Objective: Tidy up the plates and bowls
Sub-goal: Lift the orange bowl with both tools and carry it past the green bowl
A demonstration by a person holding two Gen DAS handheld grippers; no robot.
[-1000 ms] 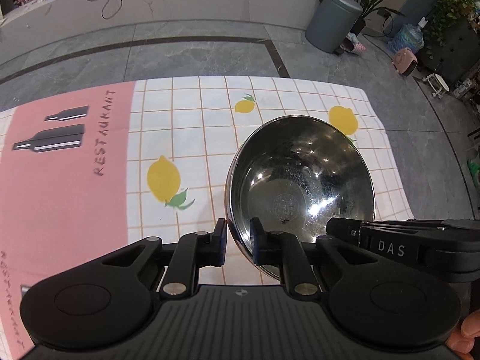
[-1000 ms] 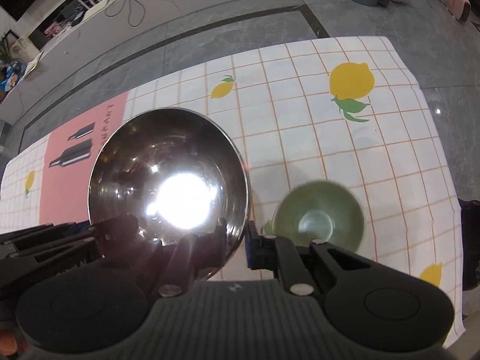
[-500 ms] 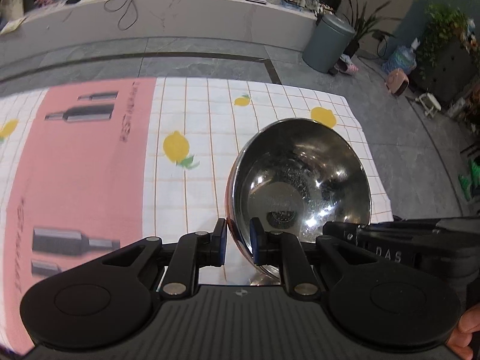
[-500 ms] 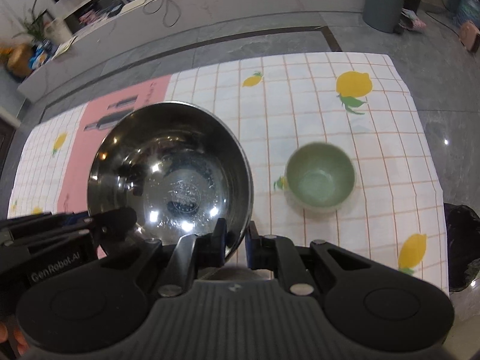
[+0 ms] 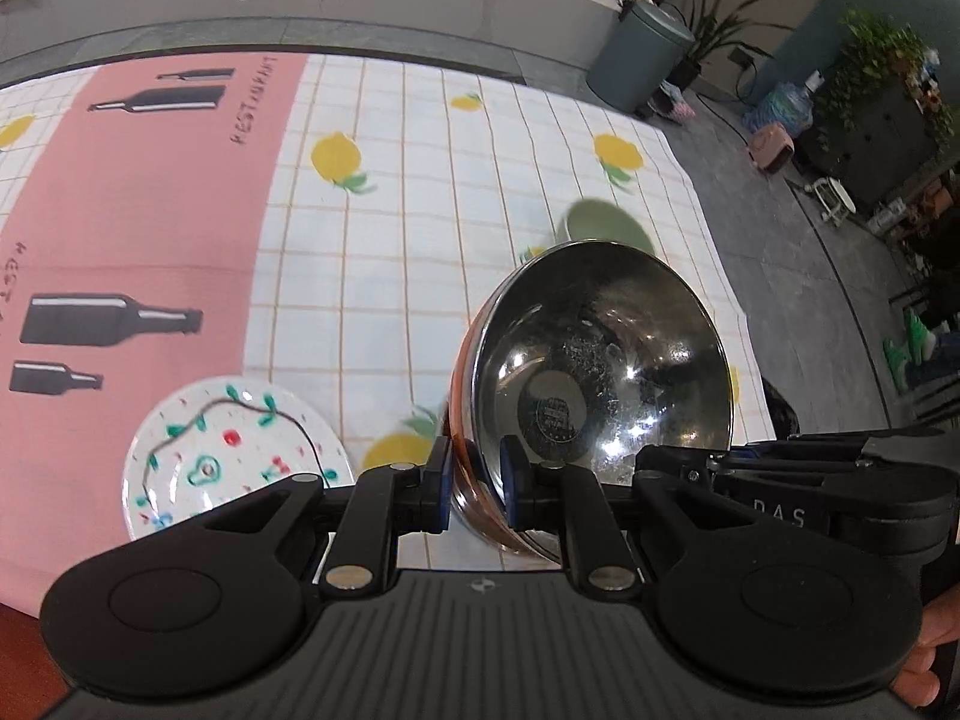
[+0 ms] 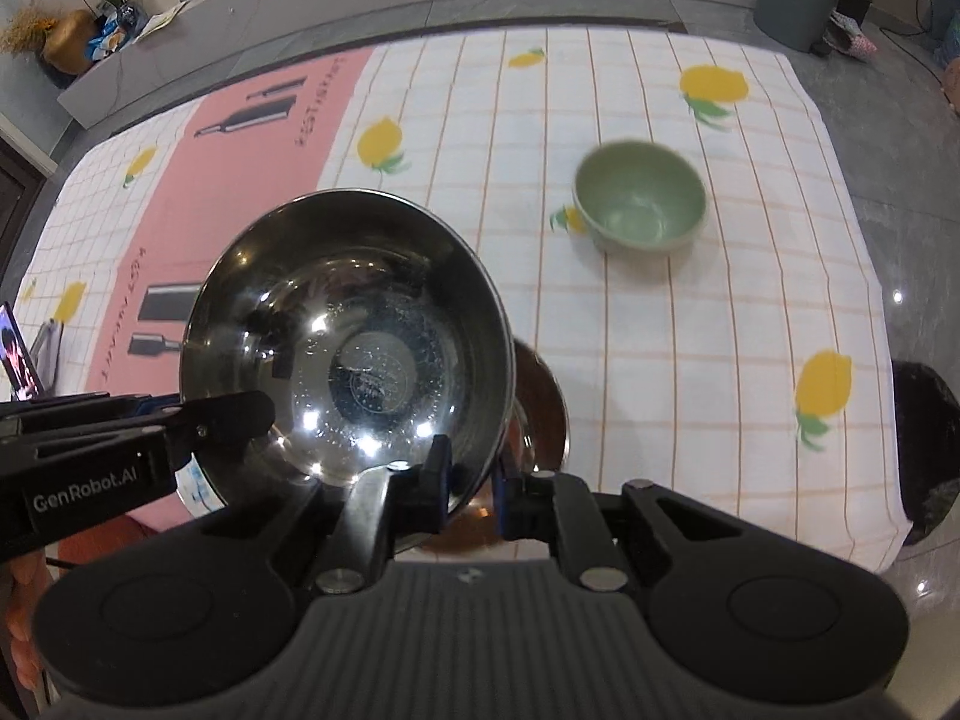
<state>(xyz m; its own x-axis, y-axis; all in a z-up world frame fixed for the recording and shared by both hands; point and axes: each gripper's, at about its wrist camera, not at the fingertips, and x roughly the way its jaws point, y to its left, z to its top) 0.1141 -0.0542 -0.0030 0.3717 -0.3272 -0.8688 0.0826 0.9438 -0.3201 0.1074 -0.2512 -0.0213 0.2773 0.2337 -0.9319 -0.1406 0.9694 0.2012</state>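
Note:
Both grippers hold one steel bowl (image 5: 600,378) by its rim, lifted above the table. My left gripper (image 5: 475,483) is shut on the bowl's near-left rim. My right gripper (image 6: 471,483) is shut on the near-right rim of the same bowl (image 6: 348,336). A green bowl (image 6: 639,204) stands on the tablecloth at the right; its top shows behind the steel bowl in the left wrist view (image 5: 600,222). A white patterned plate (image 5: 228,450) lies near the front left. A brown dish (image 6: 540,402) lies under the steel bowl, mostly hidden.
The tablecloth (image 5: 372,240) is checked with lemons and has a pink panel (image 5: 132,192) at the left. A grey bin (image 5: 636,54) and plants stand on the floor beyond the table. A phone screen (image 6: 18,360) sits at the far left edge.
Both grippers have drawn back and up with the steel bowl. More of the table shows now, including the patterned plate and the brown dish below the bowl.

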